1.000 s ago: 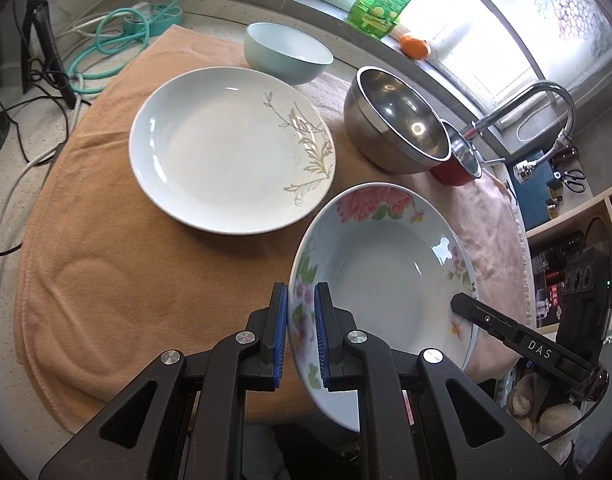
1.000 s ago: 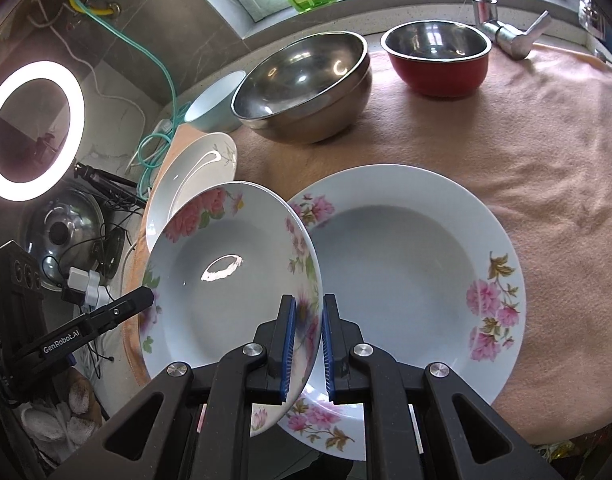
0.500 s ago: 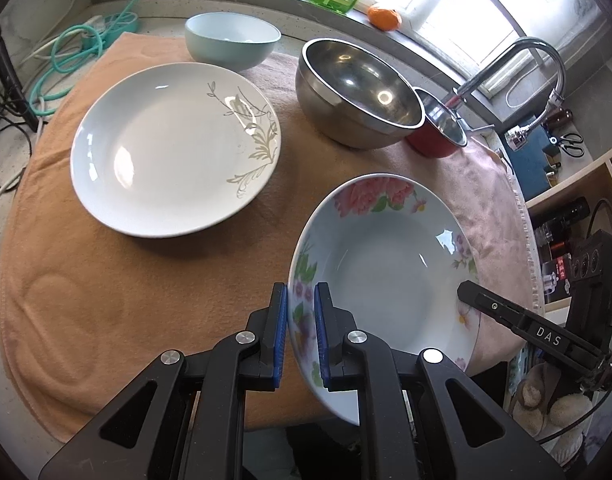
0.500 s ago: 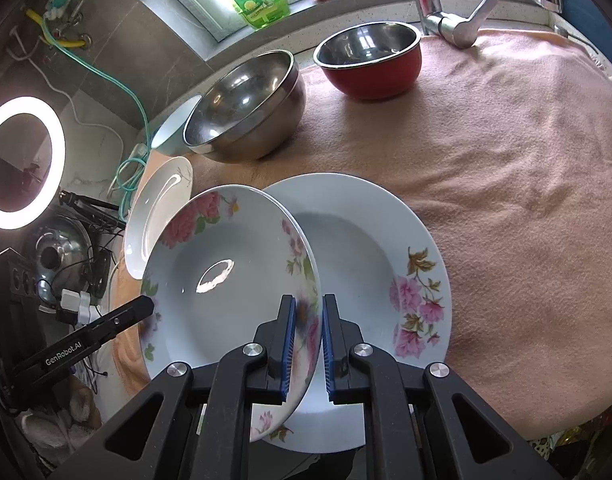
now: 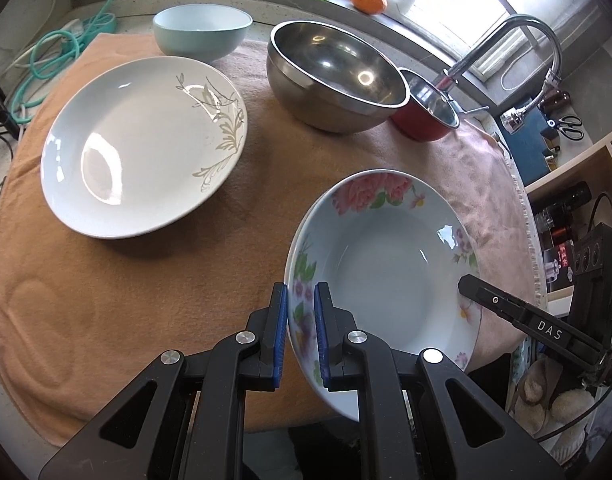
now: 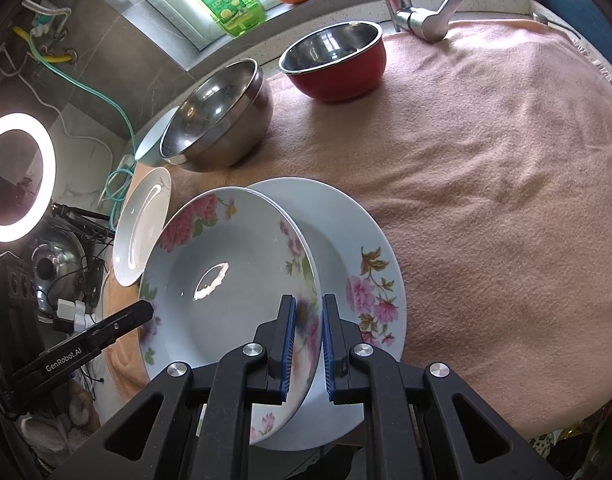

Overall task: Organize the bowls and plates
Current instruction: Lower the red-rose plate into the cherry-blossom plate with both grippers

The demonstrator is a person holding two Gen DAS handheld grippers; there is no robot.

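Evidently mid-stacking: both tongs, left [image 5: 299,330] and right [image 6: 308,344], are clamped on opposite rims of the rose-patterned deep plate [image 6: 225,280], held tilted over the pink-flowered plate [image 6: 358,264] on the desk. Next: level, lower, release.

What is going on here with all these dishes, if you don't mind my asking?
A person holds a claw in each hand, and both the left claw and the right claw grip opposite rims of one rose-patterned plate, held tilted above a second floral plate on the towel. The bowls sit untouched behind.
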